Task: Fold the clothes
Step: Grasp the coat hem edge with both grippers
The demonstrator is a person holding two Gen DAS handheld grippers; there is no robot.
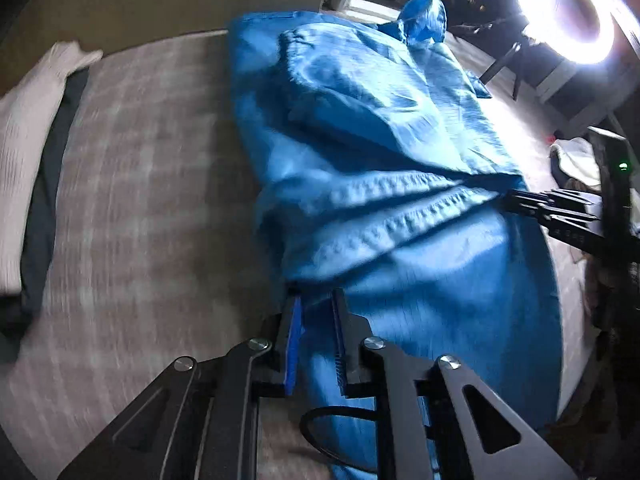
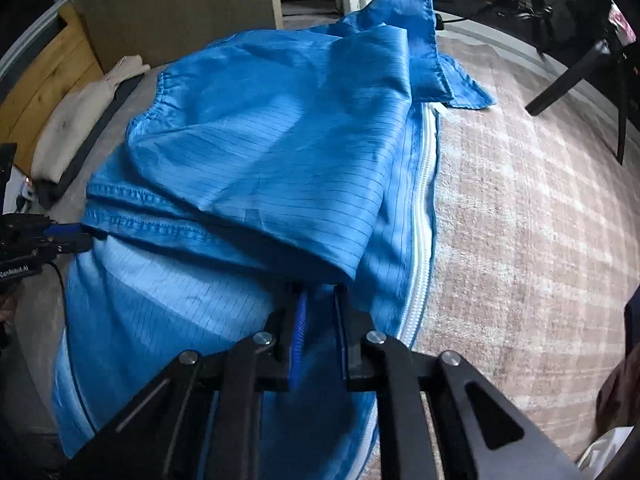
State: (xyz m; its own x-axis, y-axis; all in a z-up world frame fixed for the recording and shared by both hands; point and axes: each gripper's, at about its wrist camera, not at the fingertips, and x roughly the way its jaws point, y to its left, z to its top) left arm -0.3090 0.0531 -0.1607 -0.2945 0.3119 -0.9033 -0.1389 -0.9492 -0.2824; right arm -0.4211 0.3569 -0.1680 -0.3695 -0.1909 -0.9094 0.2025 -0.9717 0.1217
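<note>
A blue striped garment (image 1: 380, 140) with a white zipper (image 2: 424, 200) lies on a grey checked cloth surface (image 1: 140, 200), its lower part folded up over the rest. My left gripper (image 1: 316, 300) grips the stitched hem (image 1: 380, 216) at one end of the fold; it also shows in the right wrist view (image 2: 76, 236) at the left. My right gripper (image 2: 320, 292) grips the fold's edge near the zipper; it also shows in the left wrist view (image 1: 508, 200) at the right. Both sets of jaws are narrow with fabric between them.
A folded pale cloth on a dark one (image 1: 28, 140) lies at the surface's far left edge. A bright ring light (image 1: 568, 12) and dark chair legs (image 2: 580, 72) stand beyond the far right. A wooden panel (image 2: 48, 80) is at the left.
</note>
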